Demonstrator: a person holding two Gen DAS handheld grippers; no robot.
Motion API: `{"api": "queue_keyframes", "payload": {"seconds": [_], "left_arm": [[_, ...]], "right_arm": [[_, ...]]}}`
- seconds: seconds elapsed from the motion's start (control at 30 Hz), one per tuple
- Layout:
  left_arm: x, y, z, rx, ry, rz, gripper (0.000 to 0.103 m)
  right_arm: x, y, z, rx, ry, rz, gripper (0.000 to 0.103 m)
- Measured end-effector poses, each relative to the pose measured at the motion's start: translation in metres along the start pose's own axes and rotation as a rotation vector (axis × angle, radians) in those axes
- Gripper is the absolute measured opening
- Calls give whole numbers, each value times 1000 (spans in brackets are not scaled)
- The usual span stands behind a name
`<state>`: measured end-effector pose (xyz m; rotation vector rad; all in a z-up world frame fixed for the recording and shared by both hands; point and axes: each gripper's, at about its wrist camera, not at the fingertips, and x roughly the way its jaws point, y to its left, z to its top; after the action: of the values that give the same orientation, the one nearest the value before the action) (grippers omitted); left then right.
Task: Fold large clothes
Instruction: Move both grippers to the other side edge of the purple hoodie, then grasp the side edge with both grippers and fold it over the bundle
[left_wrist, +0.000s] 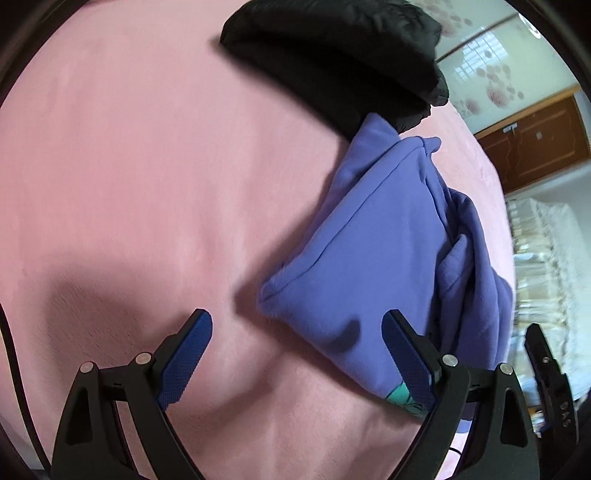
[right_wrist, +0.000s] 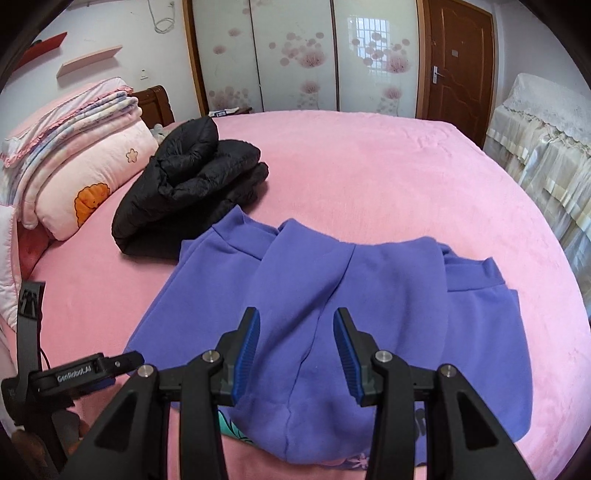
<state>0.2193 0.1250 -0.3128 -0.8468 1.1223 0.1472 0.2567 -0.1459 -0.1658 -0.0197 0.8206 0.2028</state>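
Observation:
A purple hoodie (right_wrist: 388, 295) lies spread on the pink bed (right_wrist: 369, 166), its hood (right_wrist: 295, 280) turned over onto the body toward me. My right gripper (right_wrist: 296, 317) hovers just above the hood. Its jaws stand partly apart and the cloth under them looks smooth and unpinched. In the left wrist view the hoodie (left_wrist: 369, 240) lies to the right on the bed (left_wrist: 129, 166). My left gripper (left_wrist: 296, 320) is wide open at the garment's near corner, one finger over the bare sheet and the other over the purple cloth.
A folded black puffer jacket (right_wrist: 192, 177) (left_wrist: 332, 55) sits just beyond the hoodie. Pillows and folded blankets (right_wrist: 74, 147) are stacked at the left. A floral wardrobe (right_wrist: 295, 55), a wooden door (right_wrist: 458, 66) and lace-covered furniture (right_wrist: 546, 147) line the room's far and right sides.

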Motion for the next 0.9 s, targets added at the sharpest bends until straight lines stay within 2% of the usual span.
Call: {"api": "queue_keyframes", "payload": {"seconds": [0.23, 0.5, 0.63, 0.77, 0.9], "left_arm": [[19, 17, -6, -75, 46, -165, 92], [50, -5, 3, -13, 46, -288, 92], [63, -16, 8, 2, 46, -295, 94], [68, -22, 10, -10, 34, -300, 94], [76, -26, 10, 2, 36, -266, 94]], "right_arm": [[8, 8, -4, -19, 11, -10, 42], [23, 13, -14, -20, 12, -20, 41], [32, 16, -23, -23, 16, -14, 36], [44, 17, -37, -30, 51, 9, 25], [54, 18, -49, -31, 70, 16, 23]]}}
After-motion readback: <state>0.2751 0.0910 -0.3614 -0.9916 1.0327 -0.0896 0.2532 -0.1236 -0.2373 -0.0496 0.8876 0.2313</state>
